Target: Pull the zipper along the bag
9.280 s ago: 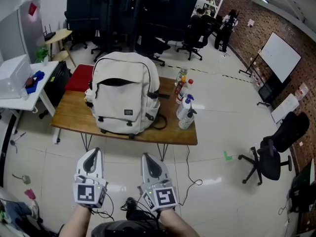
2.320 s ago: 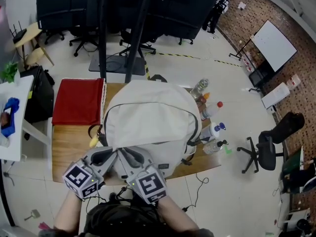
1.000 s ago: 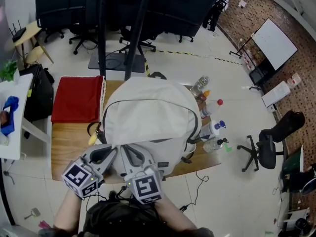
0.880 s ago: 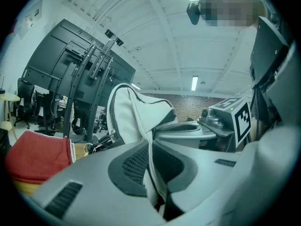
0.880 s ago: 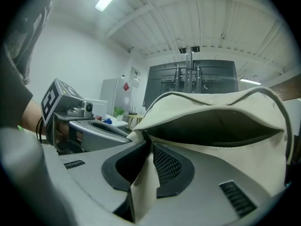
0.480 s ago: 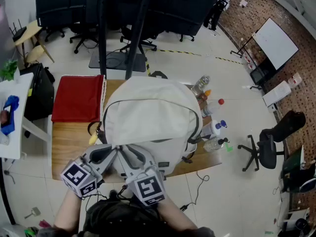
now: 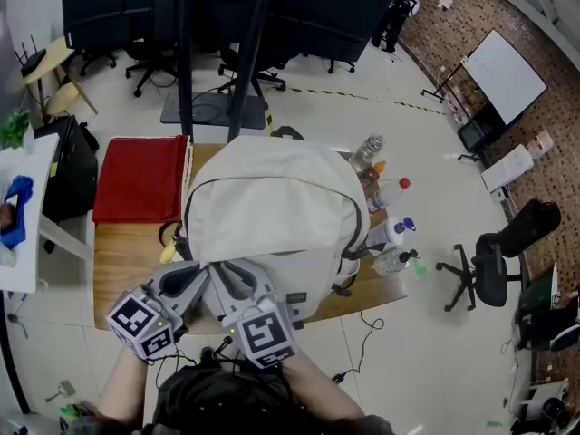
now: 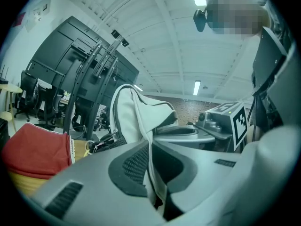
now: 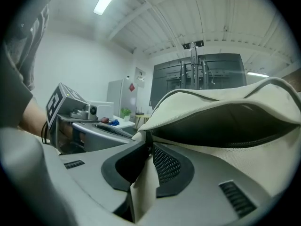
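A beige backpack (image 7: 272, 207) stands on the wooden table (image 7: 127, 261), a dark zipper line (image 7: 272, 181) arching over its top. Both grippers meet at its near left corner. My left gripper (image 7: 201, 273) is shut on a fold of the bag's fabric (image 8: 141, 126), which runs between its pads (image 8: 134, 164). My right gripper (image 7: 222, 272) has a beige strip of the bag (image 9: 146, 182) between its jaws, which are closing, and the pads (image 9: 167, 166) press on it. Whether that strip is the zipper pull I cannot tell. A front pocket (image 9: 221, 126) gapes open beside it.
A red cushion (image 7: 140, 179) lies on the table's left part. Several bottles (image 7: 381, 198) stand right of the bag. A black stand (image 7: 186, 53) rises behind the table. An office chair (image 7: 507, 252) is at the right, a white desk (image 7: 18, 234) at the left.
Since the earliest frame the person has come up to the table and both grippers have reached the bag. Over the last second the right gripper has edged slightly forward; the left has held still.
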`<state>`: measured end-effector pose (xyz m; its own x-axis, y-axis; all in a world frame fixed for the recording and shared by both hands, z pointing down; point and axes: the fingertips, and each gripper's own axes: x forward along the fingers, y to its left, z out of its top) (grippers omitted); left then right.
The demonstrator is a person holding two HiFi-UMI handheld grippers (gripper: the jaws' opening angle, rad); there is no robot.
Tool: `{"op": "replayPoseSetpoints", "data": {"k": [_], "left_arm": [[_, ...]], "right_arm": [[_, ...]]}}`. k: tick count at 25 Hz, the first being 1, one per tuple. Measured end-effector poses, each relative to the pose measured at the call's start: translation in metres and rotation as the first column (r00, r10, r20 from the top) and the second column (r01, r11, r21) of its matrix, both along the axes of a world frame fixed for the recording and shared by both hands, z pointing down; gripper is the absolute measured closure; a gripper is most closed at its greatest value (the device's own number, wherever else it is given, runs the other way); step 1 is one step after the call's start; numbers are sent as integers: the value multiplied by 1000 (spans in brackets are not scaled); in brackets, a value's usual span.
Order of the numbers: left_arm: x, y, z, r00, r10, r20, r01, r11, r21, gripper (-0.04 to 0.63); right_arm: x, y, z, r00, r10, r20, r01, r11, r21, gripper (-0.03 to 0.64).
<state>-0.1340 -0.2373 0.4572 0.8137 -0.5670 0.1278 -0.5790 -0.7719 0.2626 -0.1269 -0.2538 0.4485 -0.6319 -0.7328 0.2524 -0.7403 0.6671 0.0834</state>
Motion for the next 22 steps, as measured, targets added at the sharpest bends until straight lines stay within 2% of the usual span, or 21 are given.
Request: {"op": "replayPoseSetpoints", "data": {"k": [7,8,22], "left_arm": [[2,-2,1,999,-33,32,32,999,26,554],[2,-2,2,999,-44,32,43,999,22,554],[12,3,-3,995,-83,48,82,996,28,554]], "right_arm": [[9,1,-5,999,41,6,-42,999,27,559],[13,2,-5,999,47,4,-47,998,33,586],[40,9,-13,996,70,-48,-66,994,87,586]]}}
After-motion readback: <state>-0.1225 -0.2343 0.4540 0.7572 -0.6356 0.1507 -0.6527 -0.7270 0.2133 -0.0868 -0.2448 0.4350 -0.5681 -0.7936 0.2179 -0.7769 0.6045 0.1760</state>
